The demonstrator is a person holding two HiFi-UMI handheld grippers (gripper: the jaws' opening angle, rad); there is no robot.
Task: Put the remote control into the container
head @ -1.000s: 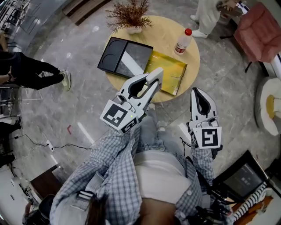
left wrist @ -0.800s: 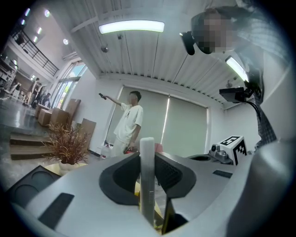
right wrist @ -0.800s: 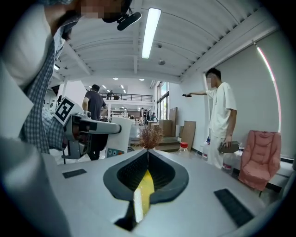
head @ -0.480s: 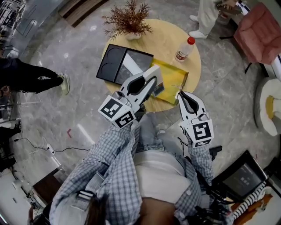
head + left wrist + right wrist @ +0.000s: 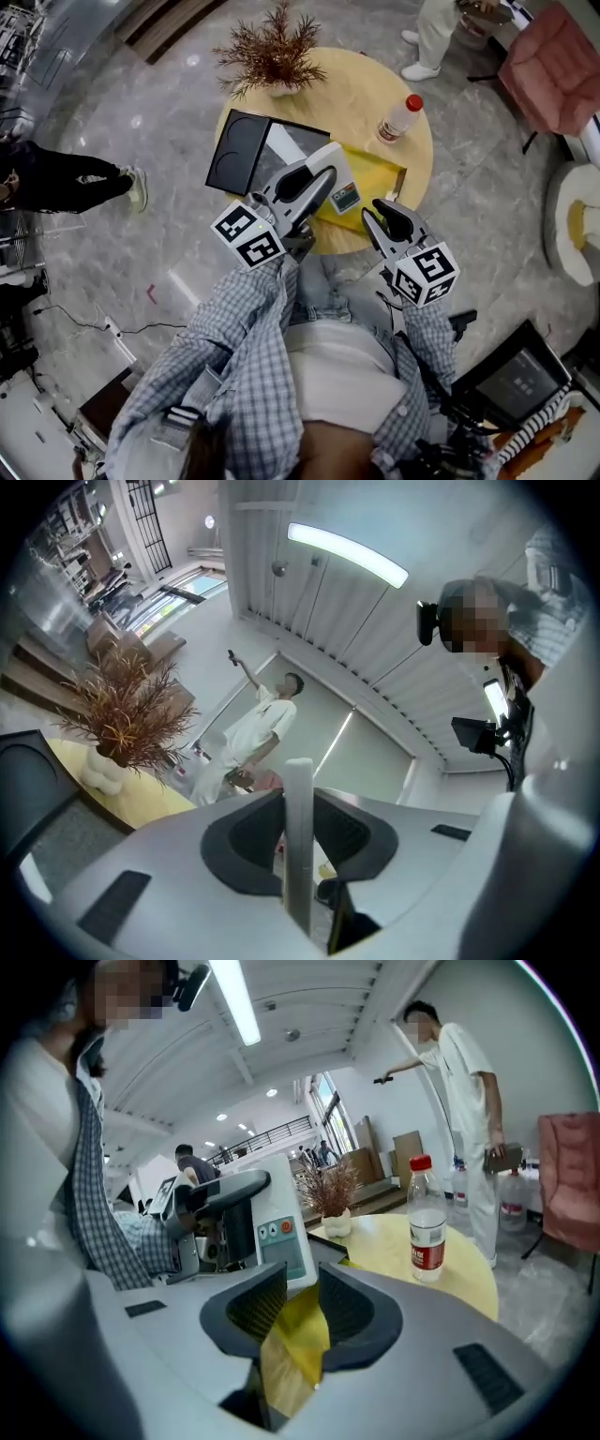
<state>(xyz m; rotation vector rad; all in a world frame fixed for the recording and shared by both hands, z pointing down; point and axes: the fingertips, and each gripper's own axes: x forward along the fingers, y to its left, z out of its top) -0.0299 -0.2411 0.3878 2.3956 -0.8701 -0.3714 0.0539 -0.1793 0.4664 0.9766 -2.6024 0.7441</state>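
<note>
The remote control (image 5: 343,192) is white with a small screen and buttons. My left gripper (image 5: 322,180) is shut on it and holds it above the near edge of the round table (image 5: 352,84). In the left gripper view its thin white edge (image 5: 298,799) stands upright between the jaws of that gripper (image 5: 300,855). A yellow container (image 5: 380,169) lies on the table just beyond the remote. To the right, my right gripper (image 5: 387,217) is over the table's near rim. Its jaws are opening with nothing between them. The right gripper view shows the remote (image 5: 281,1232) and the yellow container (image 5: 298,1340) past the right gripper (image 5: 302,1302).
A black tray (image 5: 239,150) lies at the table's left. A plastic bottle (image 5: 398,117) with a red cap stands at the right, a dried plant (image 5: 272,52) at the back. People stand on the floor at the left (image 5: 66,178) and behind the table (image 5: 436,33). A pink chair (image 5: 558,66) is at the right.
My right gripper has moved up and left to the table's near edge, and its jaws have parted. My left gripper with the remote has shifted only slightly.
</note>
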